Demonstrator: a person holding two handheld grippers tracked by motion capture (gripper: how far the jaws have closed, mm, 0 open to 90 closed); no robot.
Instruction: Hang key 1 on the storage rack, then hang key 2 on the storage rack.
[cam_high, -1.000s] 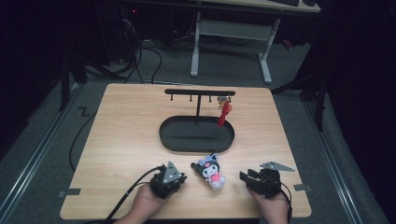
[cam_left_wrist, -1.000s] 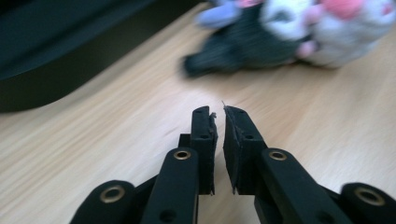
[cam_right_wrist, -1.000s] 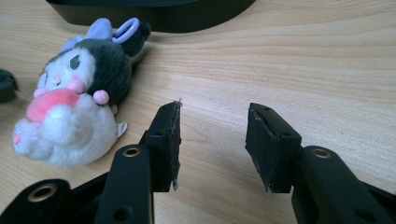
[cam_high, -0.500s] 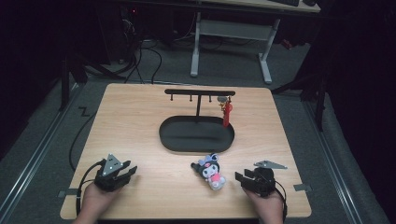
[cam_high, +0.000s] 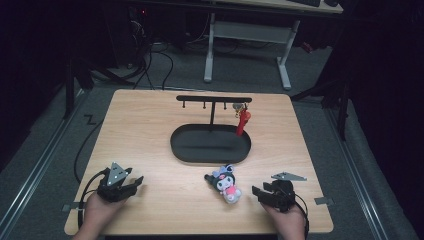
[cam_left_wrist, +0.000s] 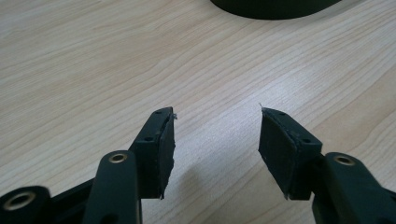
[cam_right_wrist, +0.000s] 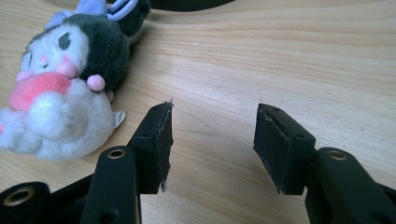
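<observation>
Both jaws of the left gripper and right gripper have just been opening, empty, the left now drawn away to lower left, so the plush toy is released on the surface.

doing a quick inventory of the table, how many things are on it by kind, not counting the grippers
plush toy: 1
black oval tray: 1
black hanger rack standing behind the tray: 1
red keychain charm hanging on the rack's right end: 1
total: 4
</observation>
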